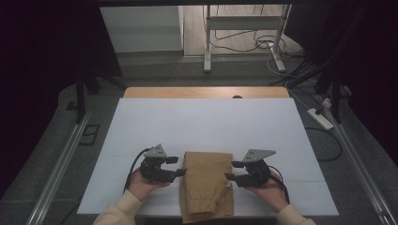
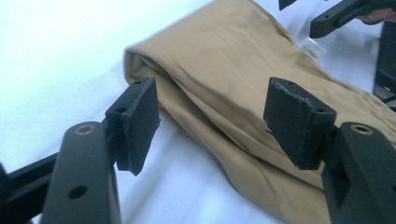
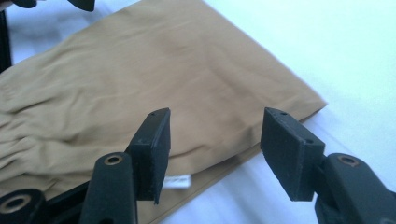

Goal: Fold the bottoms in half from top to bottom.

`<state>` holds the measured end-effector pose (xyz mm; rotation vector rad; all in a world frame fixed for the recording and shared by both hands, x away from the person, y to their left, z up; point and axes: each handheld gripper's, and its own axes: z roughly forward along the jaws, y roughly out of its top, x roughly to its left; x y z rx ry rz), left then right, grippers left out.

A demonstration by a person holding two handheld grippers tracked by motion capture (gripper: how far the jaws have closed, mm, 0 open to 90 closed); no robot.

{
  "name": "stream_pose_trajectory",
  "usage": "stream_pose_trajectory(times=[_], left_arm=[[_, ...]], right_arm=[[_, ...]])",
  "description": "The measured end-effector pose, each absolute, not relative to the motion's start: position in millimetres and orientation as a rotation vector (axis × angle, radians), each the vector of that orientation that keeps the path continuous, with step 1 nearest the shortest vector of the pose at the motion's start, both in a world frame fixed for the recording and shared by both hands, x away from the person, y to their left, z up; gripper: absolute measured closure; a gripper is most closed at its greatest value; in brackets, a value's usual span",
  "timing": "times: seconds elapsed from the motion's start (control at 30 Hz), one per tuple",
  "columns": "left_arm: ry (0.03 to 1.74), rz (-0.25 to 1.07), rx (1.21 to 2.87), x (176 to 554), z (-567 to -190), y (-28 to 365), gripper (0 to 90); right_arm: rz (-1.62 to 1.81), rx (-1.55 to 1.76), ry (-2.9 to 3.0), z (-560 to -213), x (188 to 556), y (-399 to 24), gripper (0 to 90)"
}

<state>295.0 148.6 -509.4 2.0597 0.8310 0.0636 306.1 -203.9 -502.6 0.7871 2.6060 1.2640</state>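
Observation:
A folded tan garment (image 1: 206, 185) lies on the white sheet (image 1: 206, 122) near the table's front edge, its lower end hanging over that edge. My left gripper (image 1: 179, 166) rests in a hand just left of the garment, jaws open and pointing at its side. In the left gripper view the garment's folded edge (image 2: 224, 70) lies between and beyond the open pads (image 2: 137, 121), which do not press on it. My right gripper (image 1: 230, 170) stands open at the garment's right side. In the right gripper view its pads (image 3: 289, 149) hover over the tan cloth (image 3: 140, 79), near a small white label (image 3: 177, 181).
The white sheet covers a wooden table (image 1: 206, 92), with bare sheet behind and beside the garment. Metal frame legs (image 1: 206, 47) and cables stand on the floor beyond. A power strip (image 1: 320, 118) lies on the floor at the right.

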Motion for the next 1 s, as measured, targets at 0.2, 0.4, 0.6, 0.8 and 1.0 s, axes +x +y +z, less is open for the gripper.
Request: stream_pose_trajectory(times=[0.2, 0.4, 0.6, 0.8, 1.0], left_arm=[[0.860, 0.048, 2.044, 309, -511, 146, 33.5], [0.882, 0.048, 2.035, 318, -511, 143, 32.5], [0.893, 0.056, 2.051, 328, -511, 138, 31.9], [0.923, 0.050, 2.051, 340, -515, 133, 31.0], [0.940, 0.036, 2.072, 350, -520, 129, 29.1]], right_arm=[[1.230, 0.828, 2.607, -505, 320, -202, 42.5], [1.221, 0.839, 2.588, -503, 331, -198, 40.8], [1.217, 0.849, 2.589, -504, 341, -192, 40.3], [1.214, 0.865, 2.587, -506, 351, -186, 38.8], [1.194, 0.901, 2.605, -511, 360, -184, 36.6]])
